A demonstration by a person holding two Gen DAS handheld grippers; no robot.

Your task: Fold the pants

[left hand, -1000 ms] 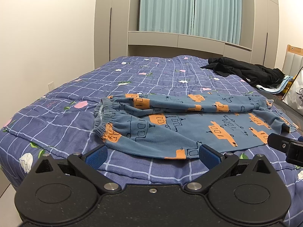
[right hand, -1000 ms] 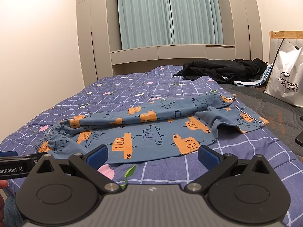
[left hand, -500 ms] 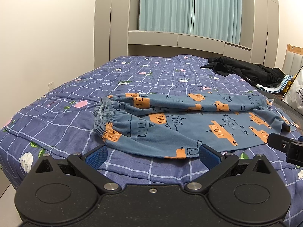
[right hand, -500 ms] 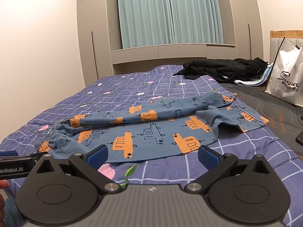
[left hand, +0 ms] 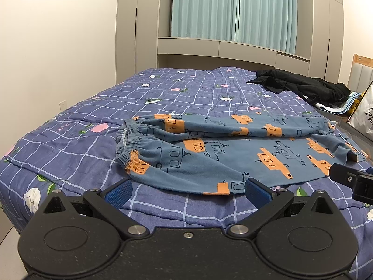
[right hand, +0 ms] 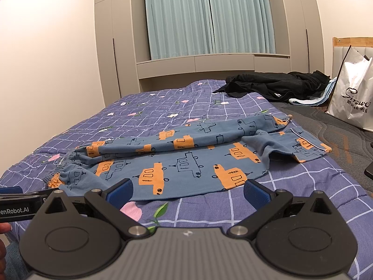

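Blue pants (left hand: 223, 154) printed with orange vehicles lie across the bed, elastic waistband (left hand: 127, 144) to the left and leg cuffs to the right. One leg lies loosely over the other. My left gripper (left hand: 186, 190) hovers open just short of the near hem, nothing between its blue pads. From the right wrist view the same pants (right hand: 186, 161) stretch from the waistband (right hand: 60, 168) at left to the cuffs (right hand: 307, 149) at right. My right gripper (right hand: 187, 190) is open too, close to the near edge of the fabric, holding nothing.
The bed carries a purple checked quilt (left hand: 70, 144) with flowers. A heap of black clothes (right hand: 275, 86) lies at the far right. A white shopping bag (right hand: 352, 98) stands on the grey mattress part (right hand: 338, 144). The other gripper shows at each view's edge (left hand: 352, 179).
Both views have crept very slightly toward the pants; the garment lies as before and both grippers stay open.
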